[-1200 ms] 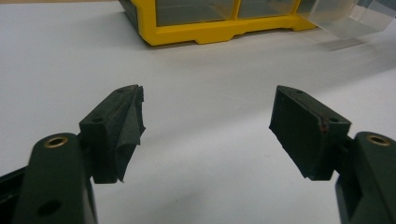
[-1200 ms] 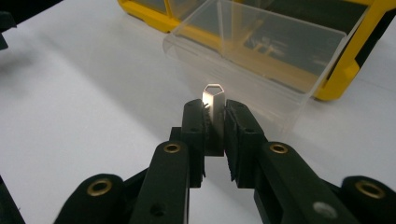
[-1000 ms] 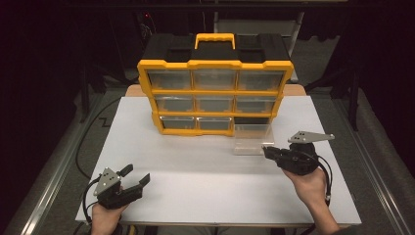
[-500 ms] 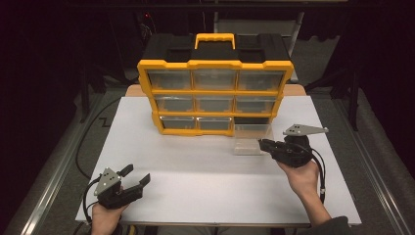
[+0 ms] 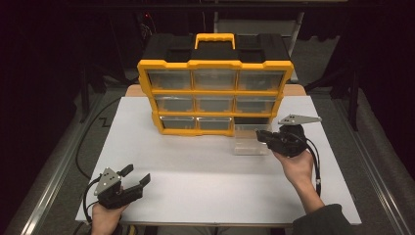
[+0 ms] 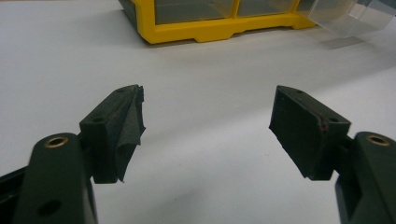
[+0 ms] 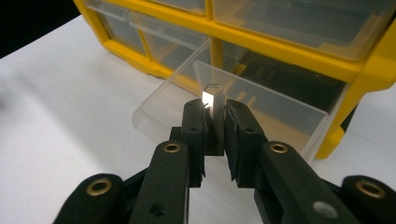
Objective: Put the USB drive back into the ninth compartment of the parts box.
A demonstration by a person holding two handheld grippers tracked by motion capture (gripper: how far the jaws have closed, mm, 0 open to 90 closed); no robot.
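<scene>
While the right gripper (image 7: pixel 214 122) pinches a small silvery metal piece (image 7: pixel 213 105) between its closed jaws, it hovers just over the clear drawer (image 7: pixel 243 98) pulled out of the yellow organiser's (image 5: pixel 215 95) bottom right slot. The step in hand looks like dropping the piece into that drawer; next the jaws should lower past the drawer's front wall and part. The left gripper (image 5: pixel 132 182) rests wide open and empty near the white table's (image 5: pixel 195 166) front edge, well apart, with bare tabletop between them.

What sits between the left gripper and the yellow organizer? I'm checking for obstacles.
Only bare white table between the left gripper and the yellow organizer, in the left gripper view.
</scene>
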